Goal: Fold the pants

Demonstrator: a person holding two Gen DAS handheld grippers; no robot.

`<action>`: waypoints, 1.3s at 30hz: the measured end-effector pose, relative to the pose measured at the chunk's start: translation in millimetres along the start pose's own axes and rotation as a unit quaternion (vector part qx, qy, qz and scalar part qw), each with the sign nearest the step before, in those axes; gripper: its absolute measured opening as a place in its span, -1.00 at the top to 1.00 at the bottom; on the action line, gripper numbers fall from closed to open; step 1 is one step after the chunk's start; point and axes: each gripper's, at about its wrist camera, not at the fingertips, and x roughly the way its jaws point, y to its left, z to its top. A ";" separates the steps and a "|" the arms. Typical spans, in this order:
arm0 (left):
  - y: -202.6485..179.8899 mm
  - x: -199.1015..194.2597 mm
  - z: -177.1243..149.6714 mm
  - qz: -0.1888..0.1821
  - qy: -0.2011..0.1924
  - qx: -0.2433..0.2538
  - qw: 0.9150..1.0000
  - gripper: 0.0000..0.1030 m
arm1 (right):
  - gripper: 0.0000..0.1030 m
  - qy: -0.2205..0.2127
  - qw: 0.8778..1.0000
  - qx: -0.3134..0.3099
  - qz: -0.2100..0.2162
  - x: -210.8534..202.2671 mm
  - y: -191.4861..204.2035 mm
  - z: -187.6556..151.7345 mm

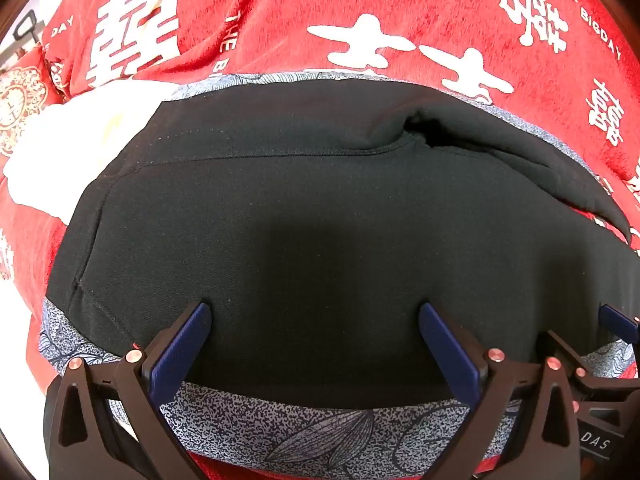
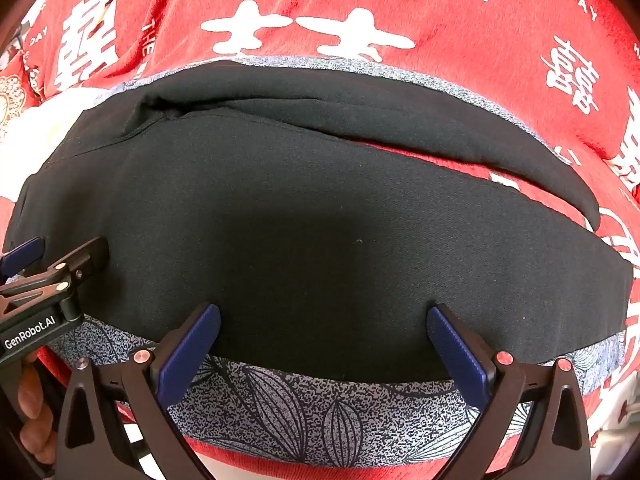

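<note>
Black pants [image 1: 320, 208] lie flat, folded lengthwise, on a grey leaf-patterned cloth [image 1: 304, 428]. They fill the right wrist view too [image 2: 320, 220], with one leg edge lifted along the far side [image 2: 400, 120]. My left gripper [image 1: 316, 312] is open, its blue pads just over the near edge of the pants. My right gripper [image 2: 324, 312] is open over the same near edge, further right. The right gripper shows at the right edge of the left wrist view [image 1: 616, 320]; the left gripper shows at the left of the right wrist view [image 2: 52, 256].
A red blanket with white characters [image 1: 400, 4] covers the surface under everything. A white cloth [image 1: 60, 152] lies at the left beside the pants. A red patterned cushion [image 1: 20, 100] sits at the far left.
</note>
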 end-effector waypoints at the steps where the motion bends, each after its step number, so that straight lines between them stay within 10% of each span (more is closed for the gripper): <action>1: 0.0 0.0 0.1 0.000 0.000 0.000 1.000 -1.00 | -1.00 0.000 1.000 0.000 0.000 0.1 0.1 -0.1; 14: 3.1 -6.4 8.5 -0.010 0.034 0.006 0.999 -1.00 | -1.00 0.018 0.999 0.009 0.025 0.7 -14.0 14.7; 39: 63.5 -74.6 84.6 0.035 -0.035 0.020 0.999 -1.00 | -1.00 -0.057 0.991 -0.121 0.029 -60.0 48.4 73.8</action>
